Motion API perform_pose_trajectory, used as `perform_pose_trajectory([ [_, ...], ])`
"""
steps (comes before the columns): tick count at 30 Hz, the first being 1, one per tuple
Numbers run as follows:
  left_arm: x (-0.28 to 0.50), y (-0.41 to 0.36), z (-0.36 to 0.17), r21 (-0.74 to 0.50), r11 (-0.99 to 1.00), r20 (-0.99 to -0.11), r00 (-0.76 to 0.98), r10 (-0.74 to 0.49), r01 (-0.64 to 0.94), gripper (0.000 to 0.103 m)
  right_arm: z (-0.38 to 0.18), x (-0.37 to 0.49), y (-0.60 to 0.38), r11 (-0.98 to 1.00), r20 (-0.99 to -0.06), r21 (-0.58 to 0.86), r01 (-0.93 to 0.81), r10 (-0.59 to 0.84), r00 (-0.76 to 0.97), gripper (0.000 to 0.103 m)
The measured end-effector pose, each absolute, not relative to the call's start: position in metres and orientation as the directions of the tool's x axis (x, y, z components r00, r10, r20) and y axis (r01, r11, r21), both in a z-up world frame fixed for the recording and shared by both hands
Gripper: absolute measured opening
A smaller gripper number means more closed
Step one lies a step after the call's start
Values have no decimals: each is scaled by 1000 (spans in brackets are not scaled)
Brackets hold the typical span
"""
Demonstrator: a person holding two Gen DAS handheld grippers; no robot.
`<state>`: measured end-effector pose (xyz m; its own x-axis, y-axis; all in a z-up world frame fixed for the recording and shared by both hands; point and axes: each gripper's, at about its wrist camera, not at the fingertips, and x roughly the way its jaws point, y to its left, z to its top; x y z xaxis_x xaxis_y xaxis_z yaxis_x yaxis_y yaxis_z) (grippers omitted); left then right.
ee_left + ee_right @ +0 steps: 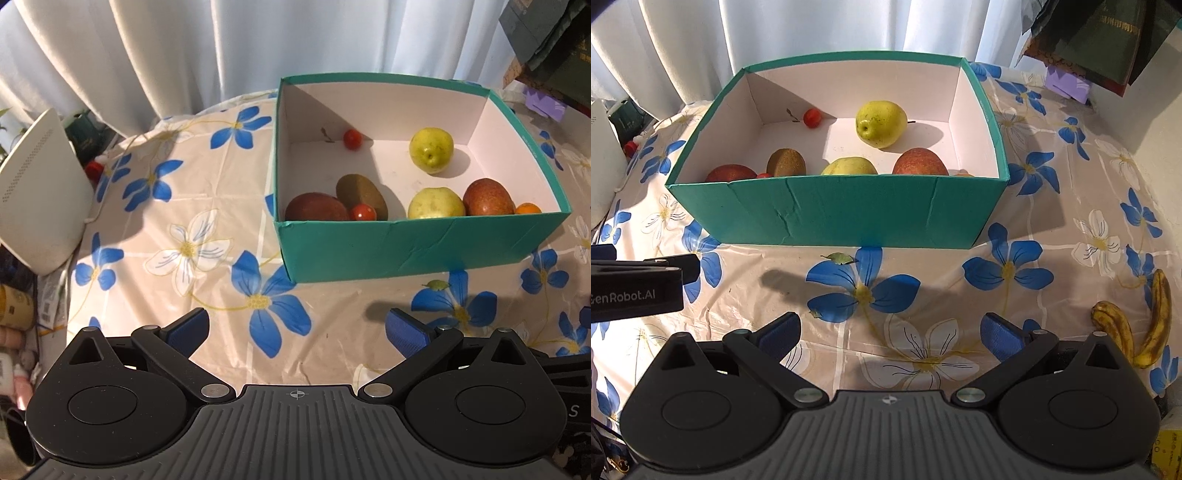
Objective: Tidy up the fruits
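A teal box point(417, 243) point(834, 210) with a white inside stands on the flowered tablecloth. It holds two yellow-green pears point(431, 149) point(881, 123), two reddish fruits point(487, 197) point(919, 162), a brown kiwi point(360, 194) point(786, 162), two small red tomatoes point(352, 139) point(812, 118) and an orange point(527, 209) in the near right corner. Two spotted bananas point(1134, 325) lie on the cloth at the right wrist view's right. My left gripper point(295, 332) and right gripper point(891, 334) hover open and empty in front of the box.
A white ribbed appliance point(40, 192) stands at the table's left edge. White curtains hang behind. Dark boxes and purple paper point(1067, 83) are stacked at the back right. A small dried leaf point(839, 258) lies on the cloth before the box. The left gripper's body point(635, 284) shows at left.
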<state>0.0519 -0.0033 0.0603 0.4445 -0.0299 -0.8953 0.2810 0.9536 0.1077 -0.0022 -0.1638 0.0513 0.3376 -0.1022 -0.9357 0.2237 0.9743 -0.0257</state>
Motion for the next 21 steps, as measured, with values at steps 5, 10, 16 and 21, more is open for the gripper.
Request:
perform_pose_trajectory([
  [5,54,-24,62,203,914,-900,436,32,352,103,44,15,-166,971,-960,-74,227,-130,247,103],
  [10,69,-35,56,175,915,-933,359,36,363,103,36,29,-173,968,-971,-102,230,-147,191,103],
  [16,86,-46,49,165,918,-946,322,44,361,103,33,49,-183,966,-972,-119,230,-161,174,103],
  [21,98,-55,41,160,921,-955,293,53,355,103,26,67,-186,965,-970,-174,196,-202,136,103],
])
